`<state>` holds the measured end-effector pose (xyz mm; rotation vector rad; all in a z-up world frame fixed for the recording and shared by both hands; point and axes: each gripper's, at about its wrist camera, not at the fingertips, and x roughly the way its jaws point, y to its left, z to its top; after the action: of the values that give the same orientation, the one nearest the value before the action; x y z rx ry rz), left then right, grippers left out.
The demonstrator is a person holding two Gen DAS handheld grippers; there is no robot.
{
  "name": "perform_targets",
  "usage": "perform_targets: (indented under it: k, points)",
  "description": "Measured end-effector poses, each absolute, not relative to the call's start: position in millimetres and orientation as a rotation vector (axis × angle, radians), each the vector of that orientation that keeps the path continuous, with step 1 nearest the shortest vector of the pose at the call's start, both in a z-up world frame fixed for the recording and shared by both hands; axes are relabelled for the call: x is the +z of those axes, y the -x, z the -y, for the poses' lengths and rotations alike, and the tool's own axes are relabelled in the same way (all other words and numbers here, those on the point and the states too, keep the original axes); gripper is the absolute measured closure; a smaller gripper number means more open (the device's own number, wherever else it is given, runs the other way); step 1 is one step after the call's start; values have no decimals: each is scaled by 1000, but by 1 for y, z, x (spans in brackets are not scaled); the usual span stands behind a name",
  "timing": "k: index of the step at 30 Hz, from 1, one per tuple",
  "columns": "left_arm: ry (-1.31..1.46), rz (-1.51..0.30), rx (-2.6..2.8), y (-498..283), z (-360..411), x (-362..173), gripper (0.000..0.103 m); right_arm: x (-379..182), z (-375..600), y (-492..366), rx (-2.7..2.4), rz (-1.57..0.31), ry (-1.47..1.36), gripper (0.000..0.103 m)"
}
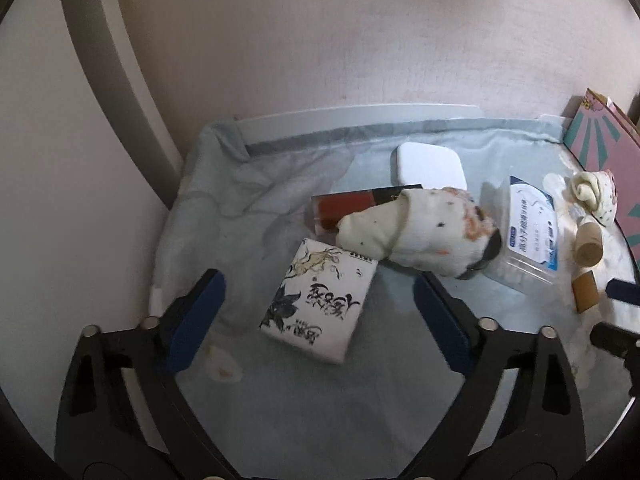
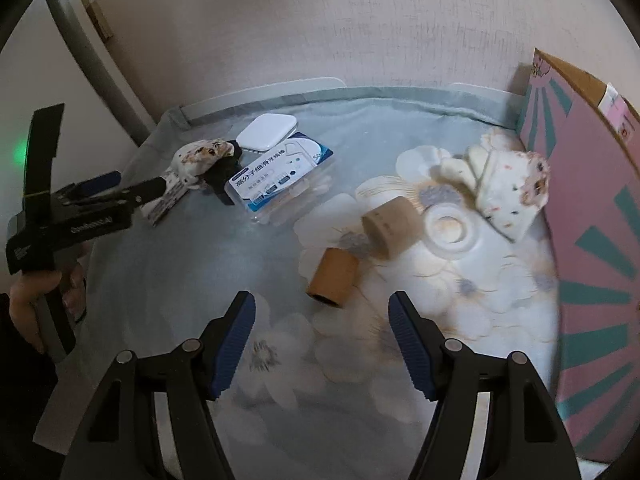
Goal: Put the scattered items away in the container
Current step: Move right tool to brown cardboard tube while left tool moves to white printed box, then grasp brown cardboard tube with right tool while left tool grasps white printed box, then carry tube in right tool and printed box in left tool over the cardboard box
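Both grippers hang spread and empty: left gripper (image 1: pixel 318 312) over the ink-print packet (image 1: pixel 320 300), right gripper (image 2: pixel 322 344) near a cardboard tube (image 2: pixel 333 277). Pink box (image 2: pixel 592 216) stands at the table's right edge, a rolled sock (image 2: pixel 508 192) against it; its inside isn't visible.

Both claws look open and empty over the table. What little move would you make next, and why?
Probably ease the right gripper forward and down around the brown tube. Its jaws are open and empty, the tube lies loose on the cloth just ahead of them, and the pink box stands close on the right. The left gripper hovers open over the printed box.
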<state>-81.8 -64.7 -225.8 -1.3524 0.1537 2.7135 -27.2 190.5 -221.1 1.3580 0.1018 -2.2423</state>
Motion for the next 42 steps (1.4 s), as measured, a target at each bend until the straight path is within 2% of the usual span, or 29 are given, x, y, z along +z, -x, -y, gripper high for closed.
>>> perform_targets:
  k: [3, 5, 7, 10, 13, 14, 15, 21, 30, 42]
  points:
    - [1360, -120, 2699, 86, 68, -233, 15, -227, -182, 27, -2265, -93, -1359, 39]
    - [1345, -129, 2692, 87, 69, -234, 16, -229, -177, 28, -2280, -97, -1364, 48]
    - [1348, -148, 2677, 90, 70, -239, 22, -233, -173, 31, -2297, -114, -1369, 51]
    - [1376, -157, 2649, 93, 72, -247, 34, -239, -168, 35, -2318, -126, -1366, 57]
    - [1358, -211, 2661, 91, 71, -247, 43, -242, -164, 38, -2345, -152, -1352, 69]
    - [1351, -219, 2662, 90, 71, -247, 58, -242, -163, 38, -2352, -167, -1346, 74]
    - [1359, -208, 2650, 92, 72, -248, 60, -242, -162, 39, -2357, -176, -1341, 77]
    - [1366, -187, 2648, 93, 74, -246, 60, -239, -160, 38, -2362, -202, -1316, 81]
    - [1347, -151, 2671, 79, 75, -214, 60, -216, -168, 36, -2362, -208, -1260, 82]
    - [1252, -96, 2707, 57, 47, -121, 60, -153, -197, 30, -2338, -182, -1159, 82]
